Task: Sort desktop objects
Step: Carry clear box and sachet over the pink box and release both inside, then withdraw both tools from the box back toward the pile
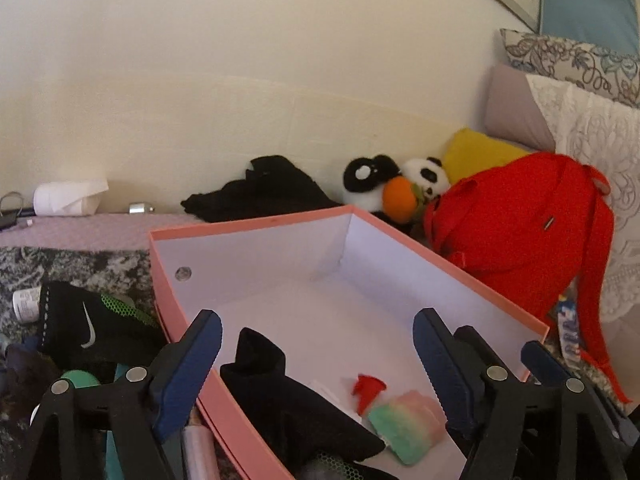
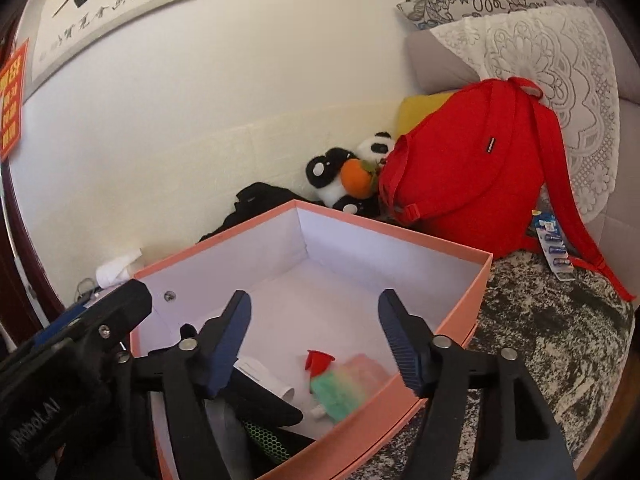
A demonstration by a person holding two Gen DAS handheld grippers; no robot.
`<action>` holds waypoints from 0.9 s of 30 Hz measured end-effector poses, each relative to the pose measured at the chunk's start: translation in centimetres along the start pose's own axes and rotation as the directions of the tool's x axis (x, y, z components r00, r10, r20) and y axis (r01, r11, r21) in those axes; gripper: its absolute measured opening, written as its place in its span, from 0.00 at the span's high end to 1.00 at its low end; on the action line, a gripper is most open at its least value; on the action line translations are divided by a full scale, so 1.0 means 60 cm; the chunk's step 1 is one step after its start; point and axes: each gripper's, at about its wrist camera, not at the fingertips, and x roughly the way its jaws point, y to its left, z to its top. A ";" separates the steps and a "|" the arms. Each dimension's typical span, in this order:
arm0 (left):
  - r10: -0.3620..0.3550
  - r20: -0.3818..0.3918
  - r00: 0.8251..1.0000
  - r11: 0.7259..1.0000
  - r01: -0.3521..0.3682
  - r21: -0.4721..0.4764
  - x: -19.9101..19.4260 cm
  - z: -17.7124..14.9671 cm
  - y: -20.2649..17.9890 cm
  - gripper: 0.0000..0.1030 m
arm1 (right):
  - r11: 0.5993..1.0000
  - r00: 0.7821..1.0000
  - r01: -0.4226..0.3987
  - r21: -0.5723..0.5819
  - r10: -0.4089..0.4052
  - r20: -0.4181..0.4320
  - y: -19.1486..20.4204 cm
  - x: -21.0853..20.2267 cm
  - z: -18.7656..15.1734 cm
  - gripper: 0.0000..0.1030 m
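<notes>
Lying at 7 o'clock in the pink cardboard box [image 1: 256, 432], the soft, light black fabric garment [image 1: 288, 404] would bunch under a pinch at its raised fold, while left gripper [image 1: 320, 372] and right gripper [image 2: 316, 344] hang released, empty.

The surface [image 2: 552, 344] wore a mottled black-and-white cover, with a lilac strip [image 1: 80, 232] along its far edge by the wall. A pink box [image 2: 460, 304] sat on it, open at the top. Behind the box, at the far edge, lay a black cloth [image 1: 260, 192], a panda plush [image 1: 384, 184] and a paper roll [image 1: 68, 198]. A red backpack [image 2: 472, 168] stood toward the far right corner, a strip of batteries [image 2: 554, 244] just beside it. Left of the box lay a black sock with a white swoosh [image 1: 88, 328].
</notes>
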 end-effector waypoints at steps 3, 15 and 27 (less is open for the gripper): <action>0.016 0.001 1.000 1.000 -0.016 0.000 -0.001 -0.002 0.002 0.18 | 1.000 1.000 0.003 -0.007 -0.003 -0.001 0.004 0.001 -0.001 0.31; 0.042 -0.006 0.999 0.999 -0.042 -0.035 -0.009 -0.002 0.026 0.17 | 1.000 1.000 -0.012 -0.022 0.012 0.000 0.027 0.000 -0.006 0.31; 0.065 -0.005 0.998 0.997 -0.066 -0.043 -0.025 -0.007 0.049 0.17 | 0.998 1.000 -0.025 -0.065 0.025 0.003 0.064 -0.003 -0.016 0.31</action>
